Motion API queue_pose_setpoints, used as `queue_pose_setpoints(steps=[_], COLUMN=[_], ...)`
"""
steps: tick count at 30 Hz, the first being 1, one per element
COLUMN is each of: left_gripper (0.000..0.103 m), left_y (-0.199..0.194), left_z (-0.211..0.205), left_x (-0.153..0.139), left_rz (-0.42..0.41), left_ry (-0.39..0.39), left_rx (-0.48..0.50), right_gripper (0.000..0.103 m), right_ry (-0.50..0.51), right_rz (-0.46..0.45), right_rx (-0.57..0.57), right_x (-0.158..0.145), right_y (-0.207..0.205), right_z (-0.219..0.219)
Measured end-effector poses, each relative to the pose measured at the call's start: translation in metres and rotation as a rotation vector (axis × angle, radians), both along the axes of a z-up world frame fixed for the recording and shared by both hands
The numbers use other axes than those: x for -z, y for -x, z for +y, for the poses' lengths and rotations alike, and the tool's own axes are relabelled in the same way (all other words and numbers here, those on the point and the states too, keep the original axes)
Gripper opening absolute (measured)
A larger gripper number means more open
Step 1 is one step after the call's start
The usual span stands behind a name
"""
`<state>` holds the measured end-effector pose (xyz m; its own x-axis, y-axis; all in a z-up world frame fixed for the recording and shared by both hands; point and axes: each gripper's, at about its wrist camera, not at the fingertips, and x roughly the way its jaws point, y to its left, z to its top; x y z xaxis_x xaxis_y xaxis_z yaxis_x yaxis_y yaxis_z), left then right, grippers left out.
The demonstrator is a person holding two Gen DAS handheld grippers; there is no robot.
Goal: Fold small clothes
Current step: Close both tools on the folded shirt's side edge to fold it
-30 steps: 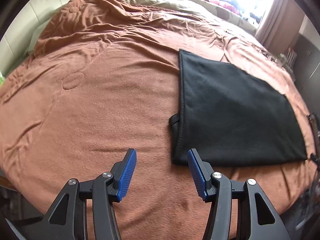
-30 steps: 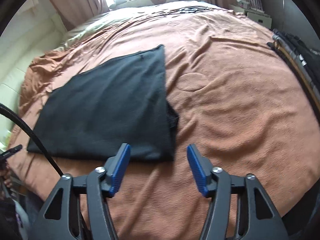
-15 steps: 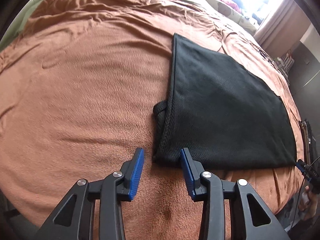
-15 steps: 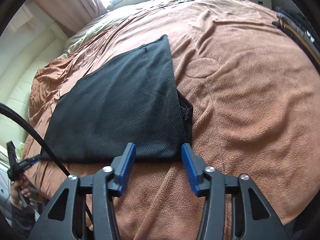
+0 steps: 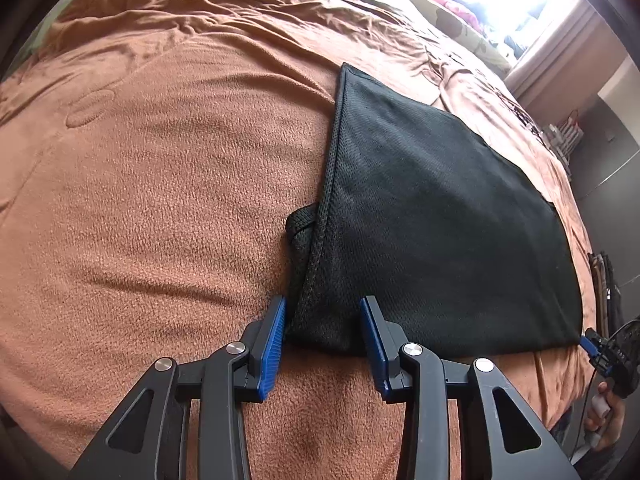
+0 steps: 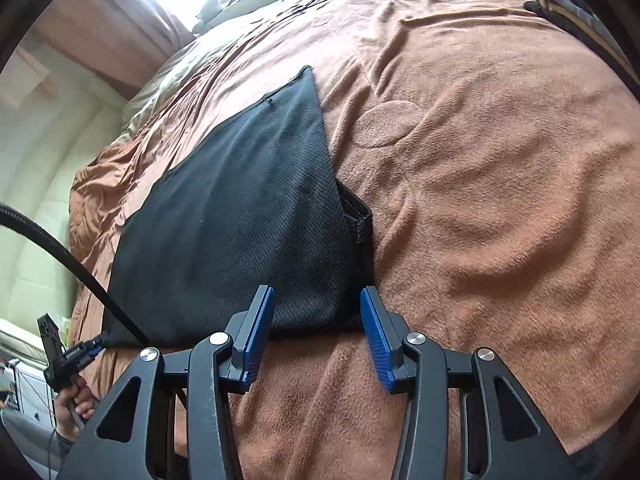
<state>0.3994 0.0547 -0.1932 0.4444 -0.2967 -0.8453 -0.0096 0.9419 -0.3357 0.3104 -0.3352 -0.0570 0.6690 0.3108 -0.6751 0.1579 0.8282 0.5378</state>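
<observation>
Garment (image 5: 432, 232), black mesh, lies flat on the brown blanket (image 5: 160, 200). Left gripper (image 5: 323, 322) and right gripper (image 6: 317, 311) straddle its near corners, jaws apart, holding nothing. Closing may pinch blanket pile too, or catch only one layer.

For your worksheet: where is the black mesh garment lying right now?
The black mesh garment lies flat on the brown blanket, each near corner between the open jaws of the left tool and right tool.

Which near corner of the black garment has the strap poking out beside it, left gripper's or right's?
Both. The folded black garment shows a strap loop beside the left gripper, and another, the band, beside the right gripper.
</observation>
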Motion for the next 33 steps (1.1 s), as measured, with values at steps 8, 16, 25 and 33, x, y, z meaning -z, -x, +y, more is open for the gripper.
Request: queue_pose_setpoints(steps=[8,16,25,33], left_gripper=[0.035,0.035,0.035,0.035], left_y=[0.005,0.011,0.008,0.016], left_z=[0.004,0.011,0.01,0.018], left_x=[0.0,0.001,0.001,0.001], left_rz=[-0.003,0.005,0.009,0.006], left_ry=[0.027,0.061,0.066,0.135], left_rx=[-0.017,-0.02,-0.039,-0.078], right_gripper=[0.043,0.043,0.043,0.043], right_ry=[-0.056,-0.372,-0.392,-0.295], right_rz=[0.015,0.014,-0.002,-0.095], right_rx=[0.017,0.096,0.122,0.147], right_x=[0.009,0.036,0.044,0.027], right_y=[0.011,0.017,0.013,0.015], right_z=[-0.004,-0.028,-0.033,-0.016])
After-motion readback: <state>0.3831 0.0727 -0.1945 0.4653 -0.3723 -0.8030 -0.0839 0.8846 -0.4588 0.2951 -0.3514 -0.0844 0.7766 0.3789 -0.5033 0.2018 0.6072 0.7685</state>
